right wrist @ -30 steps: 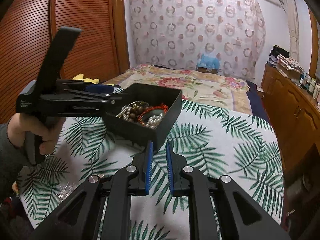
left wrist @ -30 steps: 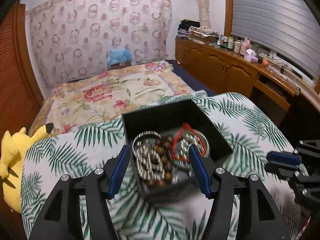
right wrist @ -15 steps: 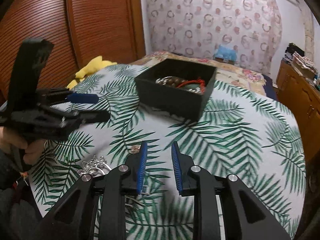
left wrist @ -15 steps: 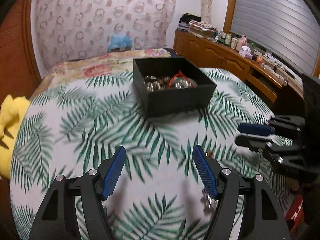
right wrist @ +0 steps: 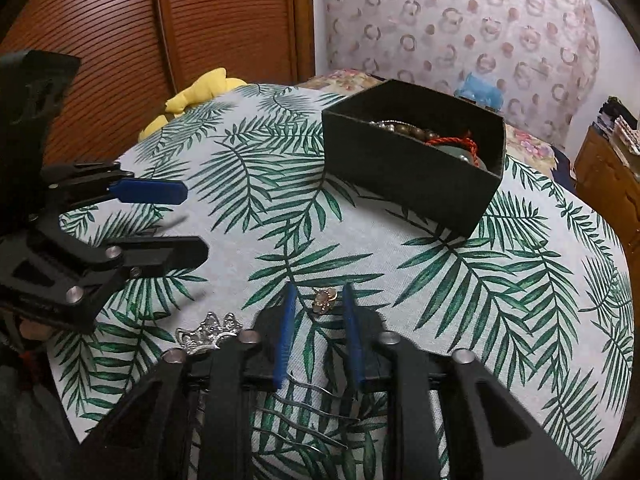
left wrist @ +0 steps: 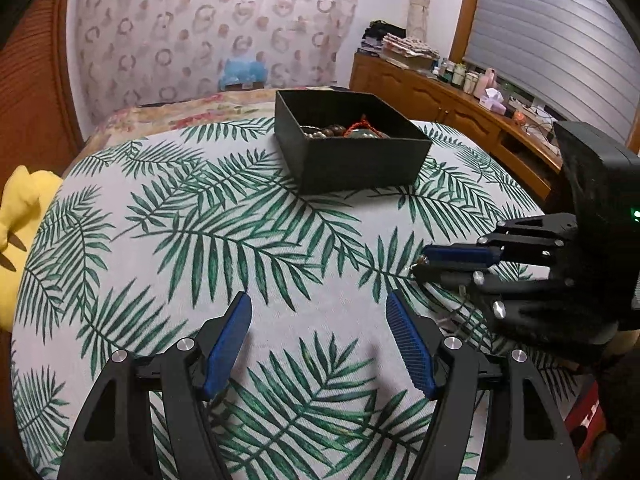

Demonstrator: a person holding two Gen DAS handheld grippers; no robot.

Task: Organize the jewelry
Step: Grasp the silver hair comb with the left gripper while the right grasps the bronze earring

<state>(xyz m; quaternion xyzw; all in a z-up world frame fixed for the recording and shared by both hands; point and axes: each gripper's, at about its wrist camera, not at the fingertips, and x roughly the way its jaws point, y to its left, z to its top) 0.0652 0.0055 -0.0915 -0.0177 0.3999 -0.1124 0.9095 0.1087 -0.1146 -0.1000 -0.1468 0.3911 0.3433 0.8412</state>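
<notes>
Counting stuff: one black box (right wrist: 412,184), one gold ring (right wrist: 325,300) between the closing right gripper (right wrist: 319,300) fingers, untouched; left gripper (left wrist: 319,312) spread, empty; box contents half-hidden.

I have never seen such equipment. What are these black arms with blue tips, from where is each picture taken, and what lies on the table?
There is no machine here. A person holds a two-finger gripper in each hand, and each gripper carries a wide-angle camera that looks along its fingers. One picture is from the left gripper, the other from the right gripper. Each also sees the other tool at its side.

On the palm-leaf cloth stands a black box holding bead bracelets and a red cord. Loose on the cloth lie a small gold ring, a silver ornament and a thin chain.

The left jaws are open and empty. The right jaws are closing with the ring between them, and nothing is gripped yet.
</notes>
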